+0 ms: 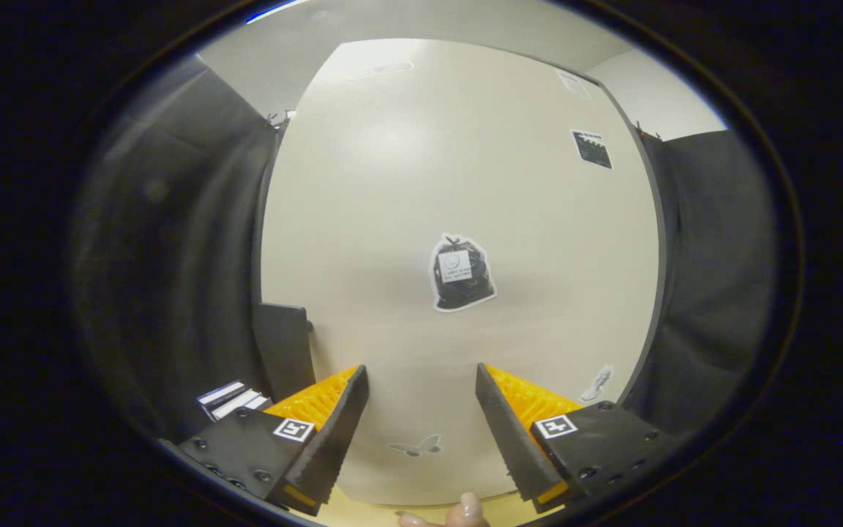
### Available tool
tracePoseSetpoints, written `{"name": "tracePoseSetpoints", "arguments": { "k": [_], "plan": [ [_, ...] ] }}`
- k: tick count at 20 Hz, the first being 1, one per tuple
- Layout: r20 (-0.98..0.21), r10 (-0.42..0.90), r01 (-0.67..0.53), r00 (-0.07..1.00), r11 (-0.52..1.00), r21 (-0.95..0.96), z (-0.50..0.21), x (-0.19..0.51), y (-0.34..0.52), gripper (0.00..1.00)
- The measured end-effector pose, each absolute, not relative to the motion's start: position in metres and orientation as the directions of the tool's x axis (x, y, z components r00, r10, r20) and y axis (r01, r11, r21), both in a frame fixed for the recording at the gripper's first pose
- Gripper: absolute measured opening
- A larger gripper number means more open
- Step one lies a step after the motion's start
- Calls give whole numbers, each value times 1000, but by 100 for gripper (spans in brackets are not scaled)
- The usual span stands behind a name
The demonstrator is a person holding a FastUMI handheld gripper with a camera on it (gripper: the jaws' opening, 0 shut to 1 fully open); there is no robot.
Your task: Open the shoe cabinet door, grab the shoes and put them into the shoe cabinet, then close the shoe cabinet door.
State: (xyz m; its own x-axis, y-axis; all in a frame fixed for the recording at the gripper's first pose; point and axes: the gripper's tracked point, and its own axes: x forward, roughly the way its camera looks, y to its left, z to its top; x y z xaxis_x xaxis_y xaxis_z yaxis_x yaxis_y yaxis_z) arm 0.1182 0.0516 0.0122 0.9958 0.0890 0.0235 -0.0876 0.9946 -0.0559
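The gripper (421,421) is facing the cream door (458,219) with its jaws spread wide and holding nothing, so it should probably be finding the door's edge to pull.

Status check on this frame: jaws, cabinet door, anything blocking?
Gripper open, jaws apart, holding nothing. Cabinet door shut, dead ahead, trash-bag sticker beyond the fingers. Fingertips of a hand low between the jaws; nothing blocking the door face.
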Motion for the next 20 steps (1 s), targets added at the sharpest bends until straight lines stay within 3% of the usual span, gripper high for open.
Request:
{"name": "tracePoseSetpoints", "arguments": {
  "k": [16,20],
  "plan": [
    [18,93,-92,996,995,-32,7,128,55,94],
    [65,112,-111,992,994,-16,19,125,53,94]
  ]
}}
